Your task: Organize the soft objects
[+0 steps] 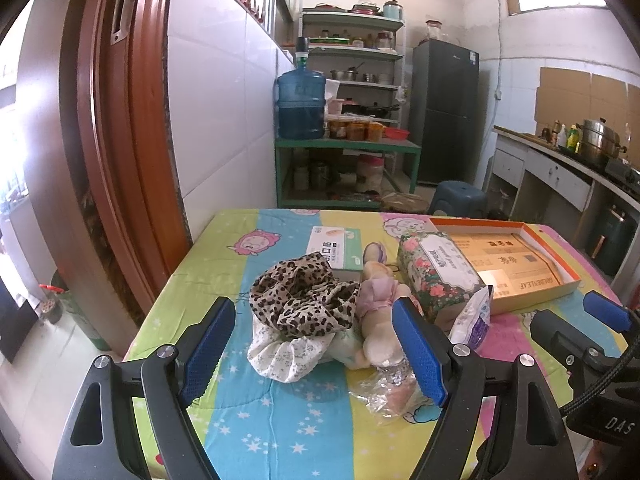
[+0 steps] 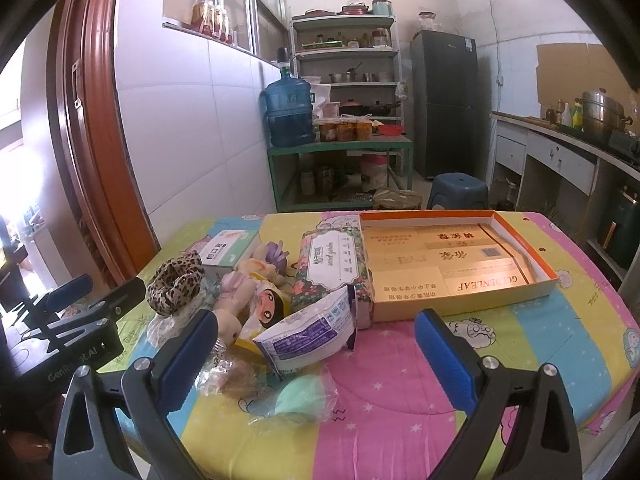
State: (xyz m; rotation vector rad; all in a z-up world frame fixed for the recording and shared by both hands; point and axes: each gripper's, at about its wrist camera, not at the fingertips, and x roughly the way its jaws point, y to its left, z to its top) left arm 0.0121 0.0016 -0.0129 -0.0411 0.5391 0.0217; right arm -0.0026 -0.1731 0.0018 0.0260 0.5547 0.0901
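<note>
Leopard scarf (image 1: 306,294) ahead between released left tongs (image 1: 316,354), right tongs (image 2: 320,354) released, empty.

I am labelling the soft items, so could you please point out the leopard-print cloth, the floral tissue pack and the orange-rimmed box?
leopard-print cloth (image 1: 304,294): left wrist view, middle of its bunched folds.
floral tissue pack (image 2: 334,266): right wrist view, white label on top.
orange-rimmed box (image 2: 524,246): right wrist view, right wall.
</note>
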